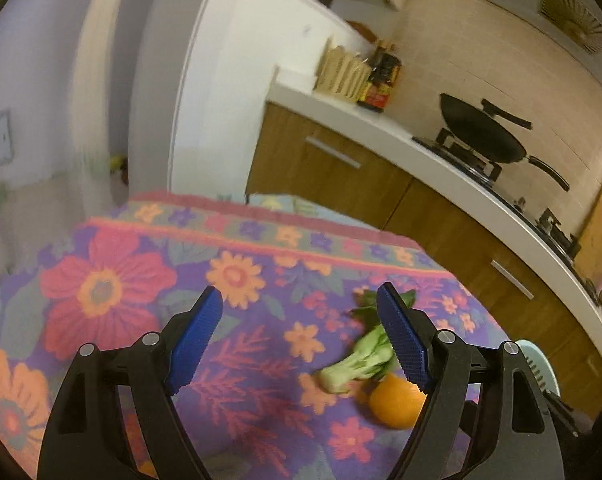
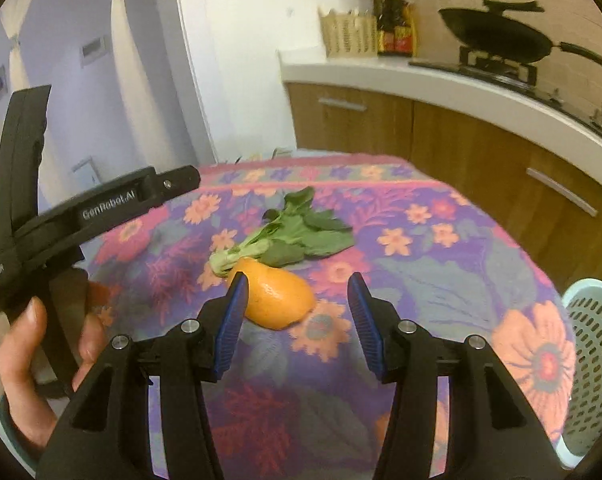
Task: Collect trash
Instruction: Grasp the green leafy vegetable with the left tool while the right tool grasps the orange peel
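A: Trash items?
B: Orange peel (image 2: 279,298), a glossy curled piece, touching a limp bok choy (image 2: 285,236) on the floral tablecloth (image 2: 441,264).
A: Claws?
B: Left gripper (image 1: 301,336) and right gripper (image 2: 297,316) both released, empty.

Purple tablecloth (image 2: 441,264) everywhere, splashed with pink and orange flowers and a pink far border. On it a green leafy vegetable (image 2: 285,236), pale at the stem, touching a bright orange peel (image 2: 279,298). Black grippers, blue ribbed pads (image 1: 405,344). Pale turquoise perforated basket (image 2: 593,344) at right. Far off, brown wood cabinets (image 2: 453,140), white countertop (image 2: 461,86), black wok (image 2: 497,38).
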Demonstrator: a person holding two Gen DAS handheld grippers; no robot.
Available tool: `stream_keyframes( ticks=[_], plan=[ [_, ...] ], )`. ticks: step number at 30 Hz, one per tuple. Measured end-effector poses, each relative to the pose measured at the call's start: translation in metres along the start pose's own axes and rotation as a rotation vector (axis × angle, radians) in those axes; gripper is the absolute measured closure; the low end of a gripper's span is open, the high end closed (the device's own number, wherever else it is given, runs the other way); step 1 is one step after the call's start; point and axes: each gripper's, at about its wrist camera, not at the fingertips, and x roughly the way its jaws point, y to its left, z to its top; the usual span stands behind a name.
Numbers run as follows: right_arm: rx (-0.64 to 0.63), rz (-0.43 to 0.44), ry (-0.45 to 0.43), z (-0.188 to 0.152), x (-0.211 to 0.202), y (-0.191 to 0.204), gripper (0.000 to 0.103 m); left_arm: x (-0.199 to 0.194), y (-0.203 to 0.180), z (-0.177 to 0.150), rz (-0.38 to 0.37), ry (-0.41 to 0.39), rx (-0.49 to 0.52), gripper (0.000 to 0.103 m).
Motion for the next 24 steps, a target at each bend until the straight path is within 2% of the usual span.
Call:
stream_keyframes(
  ticks=[5, 7, 8, 13, 15, 16, 18, 21, 24],
  plan=[
    [-0.001, 0.013, 0.096, 0.002, 0.025, 0.002, 0.055, 0.012, 0.006, -0.003, -0.013, 0.052, -0.012, 0.026],
    [0.008, 0.019, 0.107, 0.004, 0.029, 0.001, 0.05, 0.015, 0.012, -0.003, -0.024, 0.063, -0.033, 0.026],
    [0.011, 0.017, 0.112, 0.005, 0.032, 0.001, 0.045, 0.016, 0.014, -0.003, -0.037, 0.069, -0.045, 0.026],
    [0.002, 0.049, 0.152, 0.006, 0.042, 0.002, 0.044, 0.023, 0.015, -0.006, -0.08, 0.101, -0.059, 0.026],
    [-0.018, 0.056, 0.152, 0.006, 0.044, 0.006, 0.053, 0.023, 0.012, -0.007, -0.084, 0.103, -0.048, 0.026],
    [-0.027, 0.069, 0.153, 0.005, 0.044, 0.008, 0.067, 0.023, 0.011, -0.008, -0.086, 0.103, -0.043, 0.026],
    [-0.035, 0.066, 0.144, 0.003, 0.042, 0.01, 0.077, 0.023, 0.009, -0.008, -0.091, 0.104, -0.029, 0.026],
    [-0.019, 0.063, 0.12, 0.002, 0.034, 0.007, 0.081, 0.025, 0.003, -0.01, -0.111, 0.116, -0.005, 0.026],
    [0.022, 0.016, 0.094, -0.003, 0.022, -0.005, 0.082, 0.032, -0.009, -0.014, -0.132, 0.157, 0.049, 0.026]
  ],
)
